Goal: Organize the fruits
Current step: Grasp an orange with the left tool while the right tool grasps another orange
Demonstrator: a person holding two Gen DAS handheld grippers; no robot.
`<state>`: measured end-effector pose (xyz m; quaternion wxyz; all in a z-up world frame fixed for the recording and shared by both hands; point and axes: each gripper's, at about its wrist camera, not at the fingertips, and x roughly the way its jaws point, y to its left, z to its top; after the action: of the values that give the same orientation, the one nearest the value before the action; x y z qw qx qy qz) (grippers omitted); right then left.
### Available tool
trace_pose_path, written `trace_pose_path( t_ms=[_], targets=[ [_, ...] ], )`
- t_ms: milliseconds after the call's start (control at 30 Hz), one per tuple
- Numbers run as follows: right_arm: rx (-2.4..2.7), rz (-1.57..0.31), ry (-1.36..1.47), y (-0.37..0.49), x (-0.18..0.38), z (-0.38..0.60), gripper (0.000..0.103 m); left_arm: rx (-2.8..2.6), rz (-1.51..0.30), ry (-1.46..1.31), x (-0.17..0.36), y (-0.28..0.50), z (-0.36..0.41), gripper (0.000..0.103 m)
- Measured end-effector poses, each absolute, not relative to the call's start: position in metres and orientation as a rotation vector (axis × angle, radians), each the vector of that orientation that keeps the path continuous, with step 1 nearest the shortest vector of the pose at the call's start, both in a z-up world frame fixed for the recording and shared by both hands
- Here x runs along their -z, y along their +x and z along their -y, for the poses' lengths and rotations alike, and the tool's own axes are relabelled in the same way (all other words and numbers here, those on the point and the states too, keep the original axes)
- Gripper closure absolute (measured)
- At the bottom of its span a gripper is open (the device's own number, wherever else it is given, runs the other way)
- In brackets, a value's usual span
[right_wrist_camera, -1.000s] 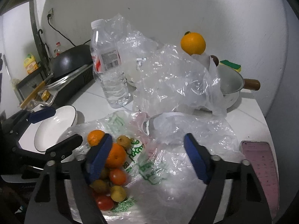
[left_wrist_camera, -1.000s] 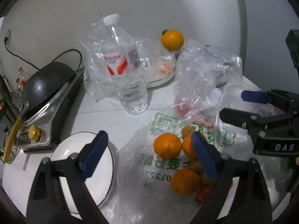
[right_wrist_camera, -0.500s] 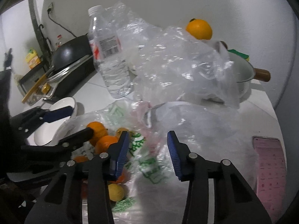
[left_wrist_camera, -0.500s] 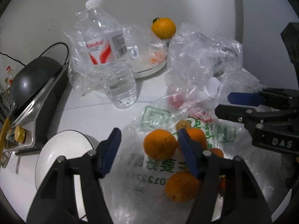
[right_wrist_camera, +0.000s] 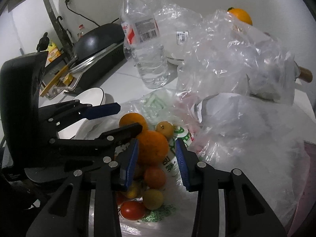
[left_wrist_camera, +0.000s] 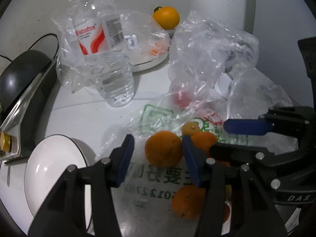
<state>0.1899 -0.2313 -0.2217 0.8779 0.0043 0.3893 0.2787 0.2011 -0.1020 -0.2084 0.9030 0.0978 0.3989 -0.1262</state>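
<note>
A clear printed plastic bag [left_wrist_camera: 158, 179] lies on the white counter with several oranges and small tomatoes on it. My left gripper [left_wrist_camera: 158, 158] is open, its blue pads on either side of one orange [left_wrist_camera: 163, 148], not touching it. My right gripper [right_wrist_camera: 157, 158] is open around another orange [right_wrist_camera: 152, 147], with tomatoes [right_wrist_camera: 155, 176] just below. The right gripper [left_wrist_camera: 237, 138] shows at the right of the left wrist view, the left gripper [right_wrist_camera: 112, 116] at the left of the right wrist view. A white bowl [left_wrist_camera: 53, 167] sits left of the bag.
A water bottle [left_wrist_camera: 102, 55] stands behind the bag. Crumpled clear bags [left_wrist_camera: 213, 53] cover a pot at the right. One orange [left_wrist_camera: 166, 17] sits high at the back. A black pan on a stove [left_wrist_camera: 21, 79] is at the left. A pink phone [right_wrist_camera: 310, 169] lies right.
Both grippers moved forward and down onto the fruit pile and their jaws narrowed. Each now has an orange between its pads.
</note>
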Motion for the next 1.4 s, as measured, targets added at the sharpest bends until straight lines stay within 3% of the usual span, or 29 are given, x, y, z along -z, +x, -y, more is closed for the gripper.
trace_pose_path(
  t_ms=[33,100,467,600,767,967,1033,1133,1267,1400],
  targets=[
    [-0.585,-0.816,0.013,0.191,0.222,0.232,0.062,0.267,-0.827,0.193,0.208,0.202,0.101,0.052],
    [-0.596,-0.824,0.023,0.191,0.224,0.231,0.062,0.292,-0.840,0.160,0.208,0.204,0.099,0.064],
    [-0.673,-0.852,0.045,0.198,0.231,0.223,0.061,0.281,-0.856,0.114,0.207,0.200,0.091,0.068],
    [-0.670,-0.841,0.033,0.197,0.231,0.222,0.063,0.281,-0.838,0.109,0.201,0.195,0.089,0.083],
    [-0.652,-0.820,0.000,0.192,0.229,0.219,0.064,0.286,-0.835,0.127,0.201,0.194,0.093,0.083],
    [-0.651,-0.815,0.013,0.190,0.228,0.225,0.072,0.287,-0.857,0.116,0.200,0.198,0.093,0.075],
    [-0.652,-0.821,0.024,0.194,0.230,0.225,0.069,0.279,-0.867,0.103,0.200,0.200,0.090,0.075],
    [-0.659,-0.848,0.022,0.198,0.234,0.221,0.056,0.281,-0.884,0.082,0.202,0.202,0.084,0.073],
    [-0.669,-0.880,-0.015,0.201,0.242,0.208,0.055,0.289,-0.882,0.089,0.203,0.201,0.082,0.072],
    [-0.654,-0.855,-0.028,0.199,0.240,0.208,0.058,0.301,-0.907,0.083,0.207,0.207,0.084,0.057]
  ],
)
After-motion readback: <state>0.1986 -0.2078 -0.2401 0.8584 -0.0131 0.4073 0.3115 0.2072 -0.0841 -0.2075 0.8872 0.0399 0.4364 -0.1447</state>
